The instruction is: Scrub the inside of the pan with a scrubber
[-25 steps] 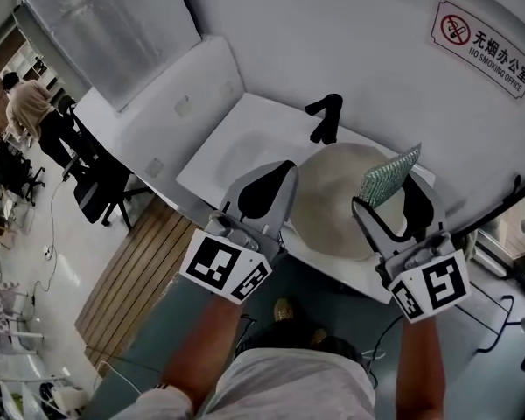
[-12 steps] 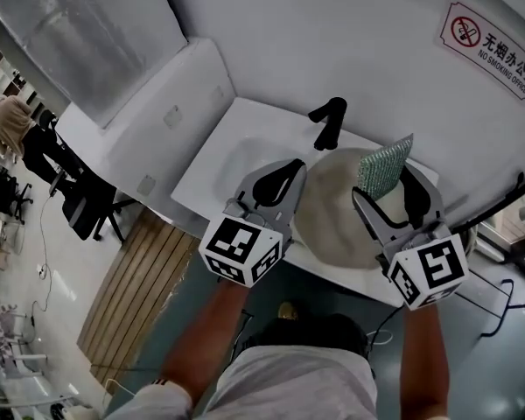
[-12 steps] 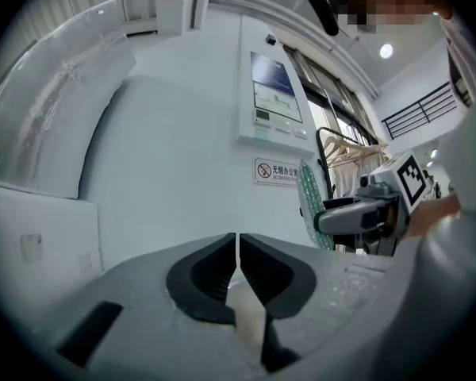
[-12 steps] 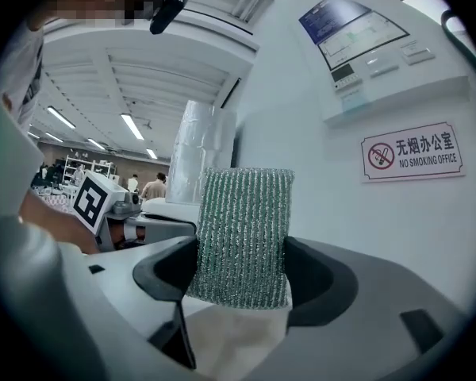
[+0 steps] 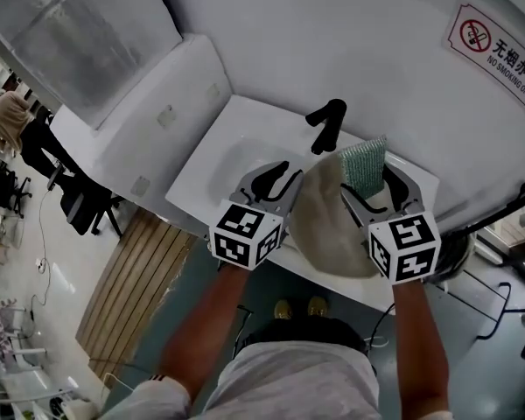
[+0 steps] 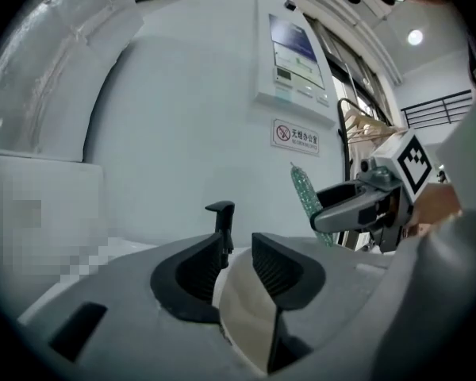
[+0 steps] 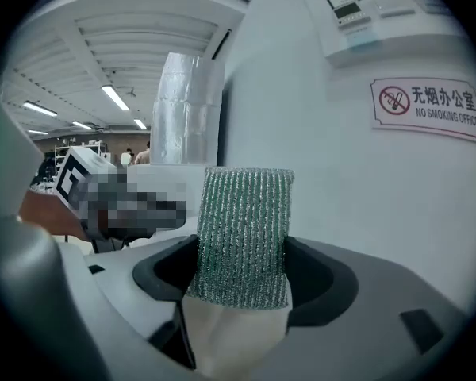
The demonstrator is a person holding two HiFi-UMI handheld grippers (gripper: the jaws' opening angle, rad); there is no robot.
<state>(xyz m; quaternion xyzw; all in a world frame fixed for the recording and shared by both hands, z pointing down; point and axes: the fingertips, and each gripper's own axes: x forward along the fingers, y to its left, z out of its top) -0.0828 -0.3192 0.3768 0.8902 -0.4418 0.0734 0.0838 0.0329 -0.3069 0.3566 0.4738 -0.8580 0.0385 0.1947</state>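
**A:** Head view, item one: pan (image 5: 328, 227), pale inside, on our white table (image 5: 212, 160). Black handle (image 5: 325, 122) rises at its far rim.

**B:** We confirm. Item two: scrubber (image 5: 363, 163), green mesh, upright over the pan's far right part.

**A:** Held by?

**B:** Our right gripper (image 5: 376, 189). Its own view shows both pads pressed on the scrubber's sides, the lower end between them, the top standing clear.

**A:** Item three: our left gripper (image 5: 277, 180), just at the pan's left rim.

**B:** Its jaws are opening, with a moderate gap, and the pads press on nothing. Through the gap we see only the pan's pale surface, and the handle beyond.
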